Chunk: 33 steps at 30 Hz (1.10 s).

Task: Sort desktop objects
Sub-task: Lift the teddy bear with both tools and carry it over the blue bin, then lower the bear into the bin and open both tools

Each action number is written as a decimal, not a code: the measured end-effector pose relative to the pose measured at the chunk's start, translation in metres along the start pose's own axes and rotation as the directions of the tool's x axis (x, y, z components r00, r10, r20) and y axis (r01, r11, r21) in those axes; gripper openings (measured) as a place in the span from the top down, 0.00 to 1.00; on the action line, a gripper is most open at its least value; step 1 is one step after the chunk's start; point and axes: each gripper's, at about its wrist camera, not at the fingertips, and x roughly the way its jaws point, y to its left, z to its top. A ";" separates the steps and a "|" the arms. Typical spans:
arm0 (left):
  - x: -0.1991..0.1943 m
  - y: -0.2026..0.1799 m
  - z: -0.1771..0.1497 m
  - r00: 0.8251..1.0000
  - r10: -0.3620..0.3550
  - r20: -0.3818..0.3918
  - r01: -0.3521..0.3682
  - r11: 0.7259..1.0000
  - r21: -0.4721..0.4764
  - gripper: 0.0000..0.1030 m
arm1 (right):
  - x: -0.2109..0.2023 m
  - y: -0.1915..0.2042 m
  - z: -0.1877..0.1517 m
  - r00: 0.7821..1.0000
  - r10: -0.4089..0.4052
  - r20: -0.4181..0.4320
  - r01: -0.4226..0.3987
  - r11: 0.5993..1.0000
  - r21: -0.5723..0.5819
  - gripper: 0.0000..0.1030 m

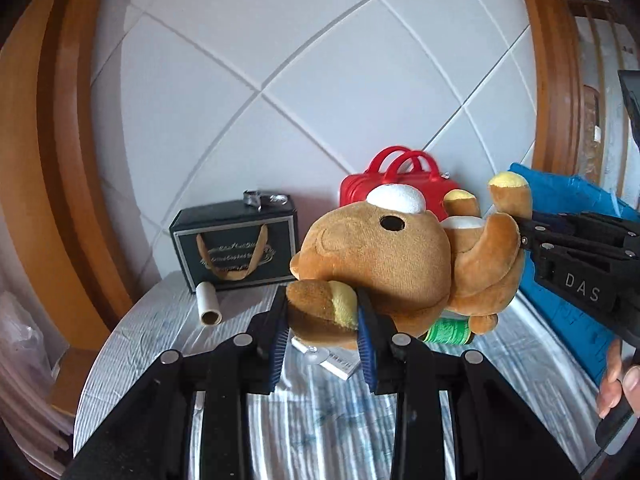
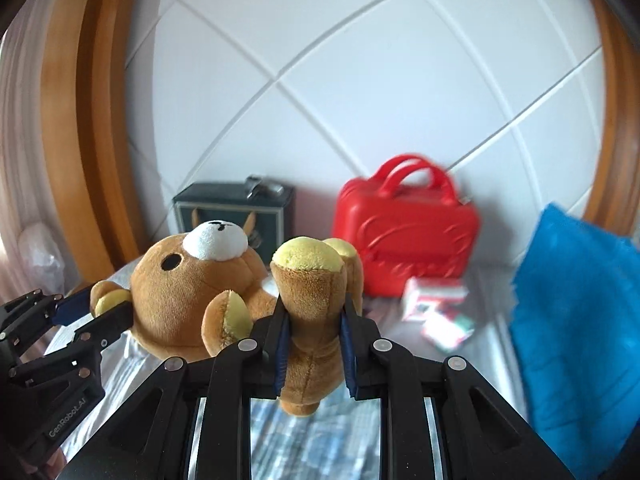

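Note:
A brown plush bear (image 1: 372, 260) with a white snout hangs in the air above the table, held at both ends. My left gripper (image 1: 322, 300) is shut on one of its ears. My right gripper (image 2: 314, 312) is shut on one of its legs; in the left wrist view it (image 1: 524, 236) reaches in from the right. The bear (image 2: 192, 288) lies on its back in the right wrist view, where the left gripper (image 2: 108, 308) comes in from the left.
A red case (image 2: 404, 236) with handles and a dark gift bag (image 1: 236, 248) stand against the white wall. A green spool (image 1: 448, 330), a paper roll (image 1: 209, 304), small boxes (image 2: 436, 300) and a blue cloth (image 2: 576, 320) lie on the striped tablecloth (image 1: 320, 420).

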 end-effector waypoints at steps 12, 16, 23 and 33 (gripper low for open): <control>-0.065 -0.192 0.098 0.960 -0.201 0.195 0.185 0.978 0.100 0.71 | -0.156 -0.142 0.044 0.940 -0.309 0.143 0.307 0.951 0.037 0.80; -0.077 -0.278 0.129 0.939 -0.270 0.213 0.246 0.960 0.132 0.71 | -0.201 -0.223 0.058 0.919 -0.366 0.149 0.357 0.930 0.084 0.79; -0.062 -0.439 0.177 0.943 -0.274 0.190 0.247 0.957 0.151 0.71 | -0.240 -0.371 0.077 0.892 -0.433 0.128 0.428 0.901 0.067 0.79; -0.001 -0.583 0.195 0.986 -0.158 0.051 0.144 0.968 0.203 0.71 | -0.205 -0.530 0.081 0.901 -0.430 0.054 0.431 0.902 -0.014 0.80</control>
